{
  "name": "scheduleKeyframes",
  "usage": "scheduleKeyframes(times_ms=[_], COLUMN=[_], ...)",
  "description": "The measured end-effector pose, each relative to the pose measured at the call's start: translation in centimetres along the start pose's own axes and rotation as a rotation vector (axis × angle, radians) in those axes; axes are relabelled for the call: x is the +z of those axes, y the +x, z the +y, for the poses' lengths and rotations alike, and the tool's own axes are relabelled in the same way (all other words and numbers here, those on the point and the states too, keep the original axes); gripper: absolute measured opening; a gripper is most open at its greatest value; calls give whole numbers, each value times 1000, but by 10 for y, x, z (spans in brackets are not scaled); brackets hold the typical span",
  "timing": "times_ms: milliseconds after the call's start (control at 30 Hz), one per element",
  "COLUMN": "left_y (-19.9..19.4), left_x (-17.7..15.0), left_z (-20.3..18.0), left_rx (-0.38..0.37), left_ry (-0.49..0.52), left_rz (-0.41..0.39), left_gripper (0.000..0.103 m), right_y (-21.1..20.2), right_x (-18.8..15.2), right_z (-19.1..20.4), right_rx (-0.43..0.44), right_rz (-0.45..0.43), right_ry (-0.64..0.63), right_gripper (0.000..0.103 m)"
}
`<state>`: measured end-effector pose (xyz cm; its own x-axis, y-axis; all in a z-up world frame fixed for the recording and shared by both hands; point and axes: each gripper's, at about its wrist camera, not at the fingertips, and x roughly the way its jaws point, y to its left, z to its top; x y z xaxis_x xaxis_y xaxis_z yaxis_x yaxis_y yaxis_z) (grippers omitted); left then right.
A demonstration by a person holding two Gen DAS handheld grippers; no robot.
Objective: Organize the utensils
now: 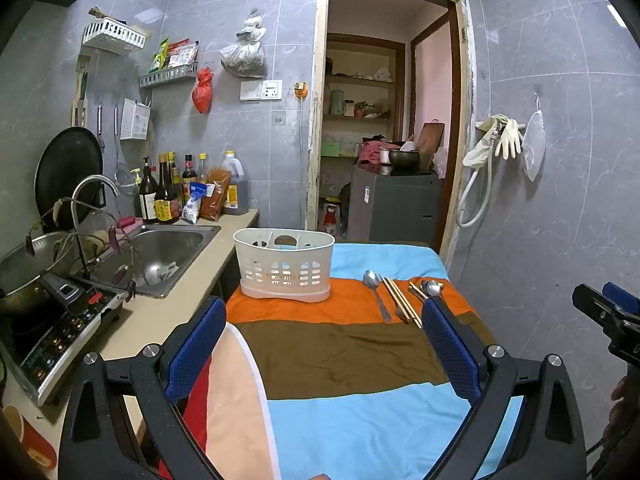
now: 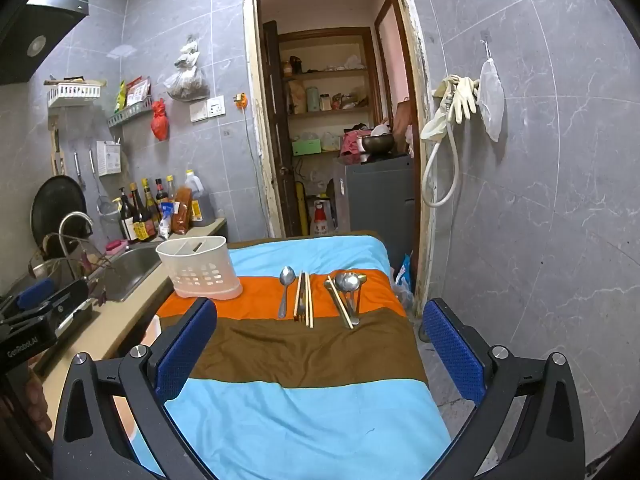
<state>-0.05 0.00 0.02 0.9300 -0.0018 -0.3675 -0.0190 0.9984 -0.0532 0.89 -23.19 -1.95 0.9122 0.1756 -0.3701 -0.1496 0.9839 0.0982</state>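
A white slotted utensil caddy (image 1: 285, 266) (image 2: 200, 268) stands on the orange stripe of a striped cloth on the table (image 1: 340, 344) (image 2: 304, 360). To its right lie a metal spoon (image 1: 374, 288) (image 2: 286, 286), a pair of chopsticks (image 1: 400, 300) (image 2: 305, 300), and a pile of spoons with chopsticks (image 1: 430, 288) (image 2: 347, 292). My left gripper (image 1: 324, 344) is open and empty, held above the near part of the cloth. My right gripper (image 2: 316, 348) is open and empty, also short of the utensils.
A counter on the left holds a steel sink (image 1: 164, 252) (image 2: 128, 268), sauce bottles (image 1: 164, 196), an induction cooker (image 1: 60, 332) and a pot. A doorway (image 1: 384, 140) opens behind the table. A tiled wall with hanging gloves (image 2: 460, 100) is on the right.
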Motion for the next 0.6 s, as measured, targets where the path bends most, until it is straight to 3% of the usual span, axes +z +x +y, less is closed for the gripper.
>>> scheduleKeyframes(times_ms=[600], left_y=[0], left_x=[0], left_z=[0], left_rx=[3], left_ry=[-1], left_rz=[2], left_gripper=[96], right_y=[1], right_x=[1], right_z=[2], right_rx=[1], right_rz=[3], right_ry=[0], right_gripper=[103])
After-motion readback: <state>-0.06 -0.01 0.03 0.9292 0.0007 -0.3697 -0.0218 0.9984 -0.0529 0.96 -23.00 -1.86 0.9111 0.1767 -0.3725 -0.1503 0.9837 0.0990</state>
